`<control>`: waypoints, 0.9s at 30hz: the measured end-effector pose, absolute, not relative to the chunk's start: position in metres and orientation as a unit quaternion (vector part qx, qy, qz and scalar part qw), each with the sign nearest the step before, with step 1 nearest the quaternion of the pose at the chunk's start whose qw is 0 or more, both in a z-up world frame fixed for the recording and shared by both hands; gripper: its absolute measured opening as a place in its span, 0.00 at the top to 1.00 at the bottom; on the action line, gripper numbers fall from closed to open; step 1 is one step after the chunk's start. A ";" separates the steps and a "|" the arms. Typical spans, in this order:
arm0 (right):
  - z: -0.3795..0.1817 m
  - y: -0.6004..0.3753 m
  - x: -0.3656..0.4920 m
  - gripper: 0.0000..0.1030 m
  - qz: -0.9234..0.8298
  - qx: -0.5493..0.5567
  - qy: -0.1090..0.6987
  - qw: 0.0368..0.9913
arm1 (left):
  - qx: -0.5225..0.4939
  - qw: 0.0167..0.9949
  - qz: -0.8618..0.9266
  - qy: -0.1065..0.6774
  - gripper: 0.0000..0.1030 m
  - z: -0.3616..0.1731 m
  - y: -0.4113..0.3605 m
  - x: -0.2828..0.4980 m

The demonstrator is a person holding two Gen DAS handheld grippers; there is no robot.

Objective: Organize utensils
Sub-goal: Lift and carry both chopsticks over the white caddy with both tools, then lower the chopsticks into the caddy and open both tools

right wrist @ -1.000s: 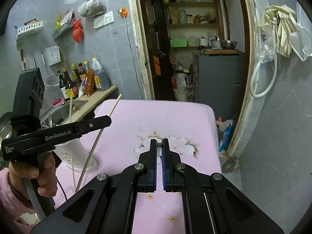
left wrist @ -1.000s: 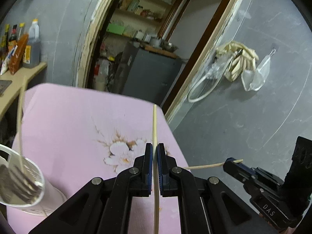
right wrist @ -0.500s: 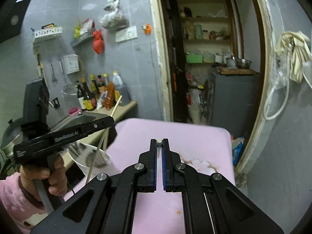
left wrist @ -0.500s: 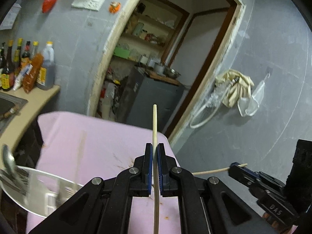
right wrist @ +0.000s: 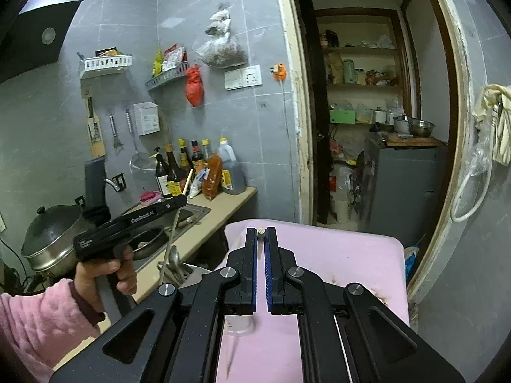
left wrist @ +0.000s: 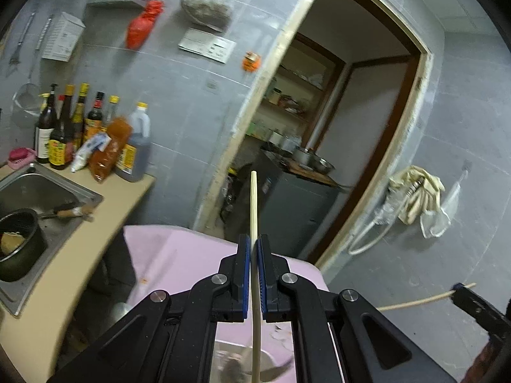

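- Left gripper (left wrist: 253,249): black two-finger claw with blue pads, jaws closed on a pale, slender wooden chopstick (left wrist: 254,204). The stick passes between the pads; its long axis runs along the fingers, the free end projecting ahead of the tips and the other end trailing back beneath the claw body.
- Right gripper (right wrist: 261,245): matching black claw, jaws nearly together and pinching a second pale wooden chopstick (right wrist: 261,230). From its own camera only the round end face shows at the fingertips. In the left wrist view this stick (left wrist: 415,302) crosses the right claw's tip sideways, its longer part reaching towards the left claw.
- White cylindrical utensil holder (right wrist: 191,269): holds a metal spoon (right wrist: 174,257) and other cutlery. It stands on the pink cloth-covered table (right wrist: 335,255), below and to the left of the right claw, directly beneath the left claw.
- Governing relation: the holder's mouth lies below the left claw's trailing stick end, as the right wrist view shows, where the stick (right wrist: 174,223) slopes steeply down towards the rim. The left hand (right wrist: 105,271), in a pink fleece sleeve, is judged the nearer to the holder. Whether the stick tip is already inside the rim cannot be told.
- Judged requirement: each stick must be brought near upright over the opening before release; the right claw's sideways hold calls for the larger turn.
- Beyond the table's left edge: beige counter (right wrist: 223,206), steel sink (left wrist: 41,191).
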State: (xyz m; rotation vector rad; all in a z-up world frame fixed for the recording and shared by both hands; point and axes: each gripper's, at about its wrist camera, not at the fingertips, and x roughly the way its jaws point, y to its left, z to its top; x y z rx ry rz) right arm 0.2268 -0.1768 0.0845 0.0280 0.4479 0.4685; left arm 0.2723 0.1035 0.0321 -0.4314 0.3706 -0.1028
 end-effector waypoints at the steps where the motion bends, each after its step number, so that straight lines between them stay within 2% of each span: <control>1: 0.087 -0.173 0.225 0.96 0.230 0.011 0.220 0.948 | -0.215 0.959 -0.048 0.180 0.95 0.032 0.108 0.272; 12: 0.097 -0.127 0.217 0.96 0.227 -0.022 0.251 0.941 | -0.227 0.958 -0.032 0.172 0.95 0.013 0.155 0.280; 27: 0.075 -0.074 0.224 0.96 0.206 -0.063 0.309 0.926 | -0.233 0.957 -0.016 0.173 0.95 -0.022 0.182 0.294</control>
